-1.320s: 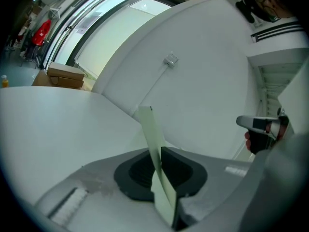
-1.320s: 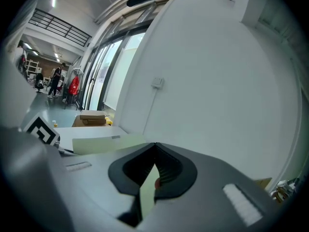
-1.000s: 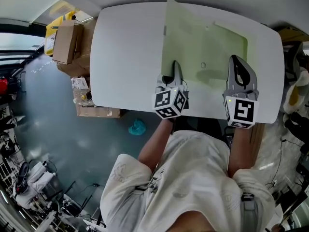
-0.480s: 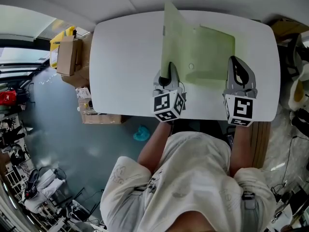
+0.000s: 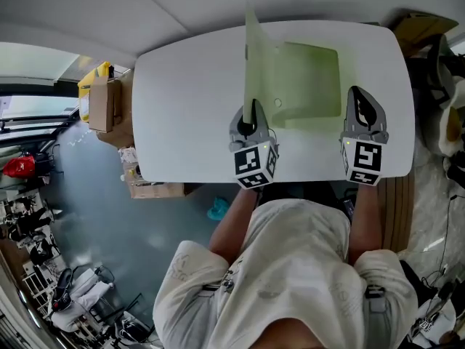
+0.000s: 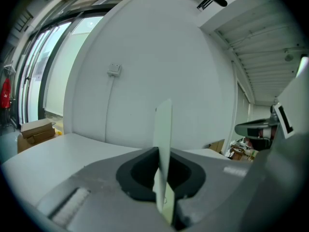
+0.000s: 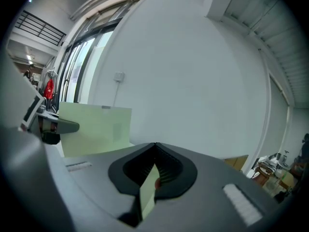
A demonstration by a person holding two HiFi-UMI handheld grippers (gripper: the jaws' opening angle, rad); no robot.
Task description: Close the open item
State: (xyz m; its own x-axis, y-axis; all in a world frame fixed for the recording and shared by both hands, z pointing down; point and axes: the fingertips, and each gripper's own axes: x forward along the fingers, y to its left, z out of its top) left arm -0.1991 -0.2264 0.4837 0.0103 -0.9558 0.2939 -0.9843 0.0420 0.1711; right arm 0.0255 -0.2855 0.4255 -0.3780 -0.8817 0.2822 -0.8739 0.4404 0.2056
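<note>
Two grips, both on the green folder [image 5: 309, 78] at the near side of the table [image 5: 182, 100]. The left gripper [image 5: 252, 106] is clamped on the left cover [image 5: 256, 57], which stands roughly upright. The right gripper [image 5: 360, 93] pinches the flat half's near right corner. Closing looks about midway. Next move: swing the cover rightward and down onto the flat half.

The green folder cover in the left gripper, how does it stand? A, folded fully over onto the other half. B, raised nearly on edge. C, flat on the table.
B: the left gripper is shut on the cover, which stands up off the table, edge-on in that gripper's view.
</note>
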